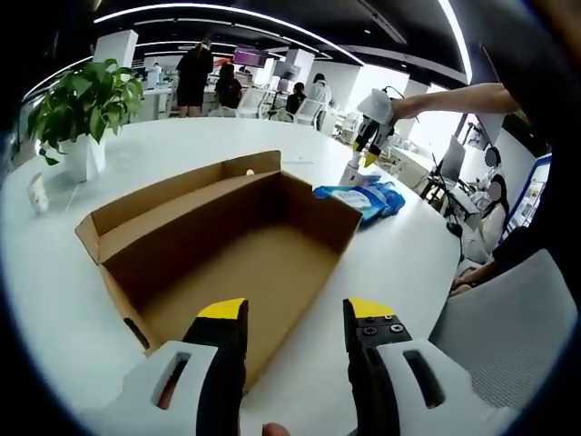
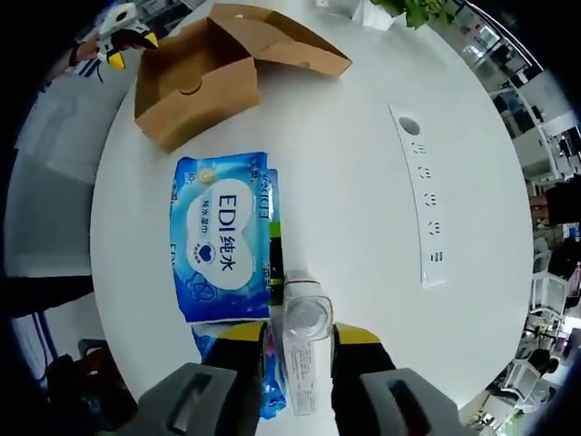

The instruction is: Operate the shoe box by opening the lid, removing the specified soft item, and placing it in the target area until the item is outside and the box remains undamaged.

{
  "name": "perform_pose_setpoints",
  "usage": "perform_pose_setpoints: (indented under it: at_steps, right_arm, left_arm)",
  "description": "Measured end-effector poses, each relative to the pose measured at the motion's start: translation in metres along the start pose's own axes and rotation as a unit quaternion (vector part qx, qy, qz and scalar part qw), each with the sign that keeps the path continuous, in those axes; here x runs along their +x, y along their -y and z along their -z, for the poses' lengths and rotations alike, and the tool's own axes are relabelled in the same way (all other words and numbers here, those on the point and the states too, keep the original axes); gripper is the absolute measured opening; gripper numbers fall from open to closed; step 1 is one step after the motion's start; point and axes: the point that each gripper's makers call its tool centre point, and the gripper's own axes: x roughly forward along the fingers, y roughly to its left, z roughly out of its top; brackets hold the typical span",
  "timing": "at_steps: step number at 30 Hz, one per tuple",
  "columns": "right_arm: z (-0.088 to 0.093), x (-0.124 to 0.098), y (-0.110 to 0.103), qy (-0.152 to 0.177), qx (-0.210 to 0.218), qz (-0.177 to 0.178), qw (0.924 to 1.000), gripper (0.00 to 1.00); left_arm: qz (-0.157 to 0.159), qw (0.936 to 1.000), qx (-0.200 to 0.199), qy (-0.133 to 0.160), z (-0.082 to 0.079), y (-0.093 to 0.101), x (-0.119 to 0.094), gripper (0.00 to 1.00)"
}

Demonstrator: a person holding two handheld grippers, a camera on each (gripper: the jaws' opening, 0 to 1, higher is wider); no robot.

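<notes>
Fingers of right gripper (image 2: 299, 338) straddle bottle (image 2: 301, 350), lengthwise.

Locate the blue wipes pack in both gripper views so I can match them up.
Left gripper view: the blue wipes pack lies right of centre on the white table, just past the open cardboard box, below the right gripper.
Right gripper view: the pack lies left of centre, just above this view's own jaws.
Shared landmark: the cardboard box, upper left here.

Left low, right overhead (box (image 1: 227, 245) shared)
</notes>
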Motion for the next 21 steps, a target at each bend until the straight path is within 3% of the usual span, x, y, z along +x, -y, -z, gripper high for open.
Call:
perform_pose_setpoints:
  at_steps: [12,21]
  right_arm:
    - [0.010,-0.018,-0.010,0.020,0.044,0.010,0.9988,0.26]
    - [0.018,-0.033,-0.021,0.070,0.130,0.012,0.9889,0.26]
  left_arm:
    - [0.000,0.9998,-0.016,0.015,-0.005,-0.002,-0.001,0.42]
    - [0.007,0.9993,-0.027,0.026,-0.008,-0.001,-0.003,0.42]
